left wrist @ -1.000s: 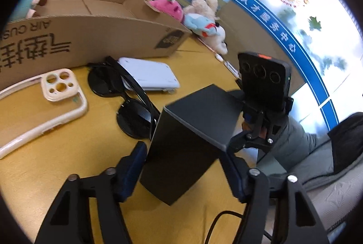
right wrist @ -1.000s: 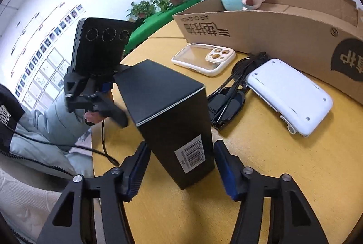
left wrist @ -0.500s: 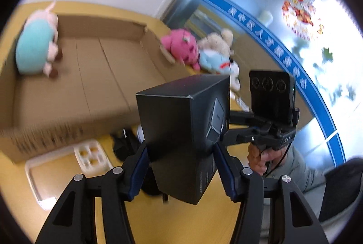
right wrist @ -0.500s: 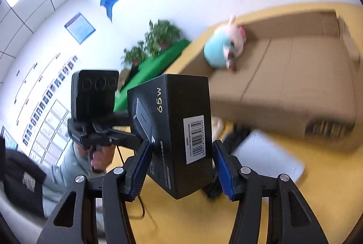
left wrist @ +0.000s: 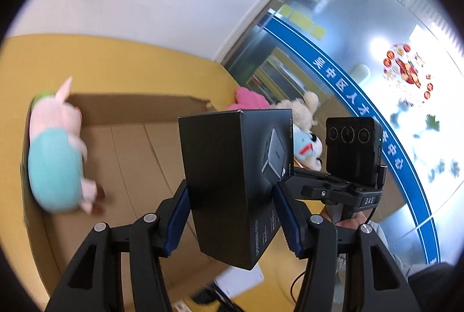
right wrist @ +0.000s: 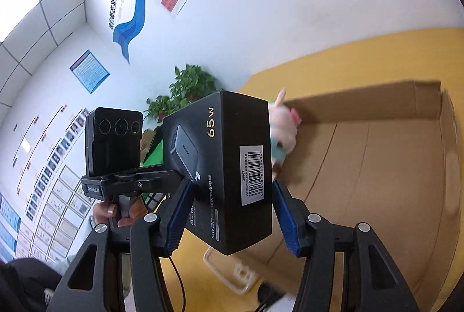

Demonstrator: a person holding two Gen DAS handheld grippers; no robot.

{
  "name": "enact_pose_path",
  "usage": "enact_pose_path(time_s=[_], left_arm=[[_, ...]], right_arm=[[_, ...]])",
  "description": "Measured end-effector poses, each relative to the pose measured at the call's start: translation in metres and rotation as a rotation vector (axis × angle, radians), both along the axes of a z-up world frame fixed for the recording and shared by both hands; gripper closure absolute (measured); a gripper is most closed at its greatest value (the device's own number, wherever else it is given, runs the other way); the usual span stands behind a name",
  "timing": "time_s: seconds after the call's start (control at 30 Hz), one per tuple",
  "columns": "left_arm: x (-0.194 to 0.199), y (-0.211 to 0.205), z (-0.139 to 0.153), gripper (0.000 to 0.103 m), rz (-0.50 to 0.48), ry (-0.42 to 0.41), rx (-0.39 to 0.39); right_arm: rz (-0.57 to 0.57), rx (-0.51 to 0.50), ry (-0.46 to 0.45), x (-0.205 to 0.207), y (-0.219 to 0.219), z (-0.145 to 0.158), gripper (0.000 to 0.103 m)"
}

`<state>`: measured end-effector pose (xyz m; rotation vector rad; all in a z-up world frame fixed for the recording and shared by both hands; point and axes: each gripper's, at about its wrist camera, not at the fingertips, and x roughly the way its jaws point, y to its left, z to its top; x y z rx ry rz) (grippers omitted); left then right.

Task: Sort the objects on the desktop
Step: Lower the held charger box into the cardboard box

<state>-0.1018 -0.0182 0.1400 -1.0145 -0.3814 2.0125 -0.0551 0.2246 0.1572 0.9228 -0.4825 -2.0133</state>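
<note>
We hold the black charger box [left wrist: 232,181] clamped between both grippers, left [left wrist: 232,217] and right [right wrist: 229,220], above the cardboard box [left wrist: 139,149].

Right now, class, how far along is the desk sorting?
Done: one plush toy lies in the carton. In hand: the left tool and right tool both clamp the black charger box, held up by the carton. Left: the phone case and white device lie on the desk outside it.

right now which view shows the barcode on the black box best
The right wrist view: the barcode label faces the camera on the black box. The left wrist view shows only the box's plain and printed faces, no barcode.
</note>
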Motion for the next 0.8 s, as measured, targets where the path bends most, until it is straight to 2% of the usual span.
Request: enact_pose_path(time_s=[0.13,0.3,0.4,0.67,0.8], left_arm=[[-0.049,0.002,-0.007,0.047,0.012,-0.030,0.009],[-0.106,0.006,-0.030,0.047,0.032,-0.116,0.018],[-0.134,0.010,-0.052,0.047,0.040,-0.177,0.012],[-0.187,0.022,-0.130,0.047,0.076,-0.377,-0.002],[-0.195,0.034,-0.135,0.046,0.099,-0.404,-0.047]], right_arm=[[-0.023,-0.009,-0.028,-0.048,-0.002,0.003,0.048],[-0.056,-0.021,-0.093,-0.112,-0.002,-0.013,0.048],[-0.075,-0.031,-0.145,-0.143,-0.002,-0.035,0.048],[-0.132,-0.073,-0.351,-0.204,0.003,-0.125,0.047],[-0.164,-0.113,-0.438,-0.217,0.006,-0.159,0.047]])
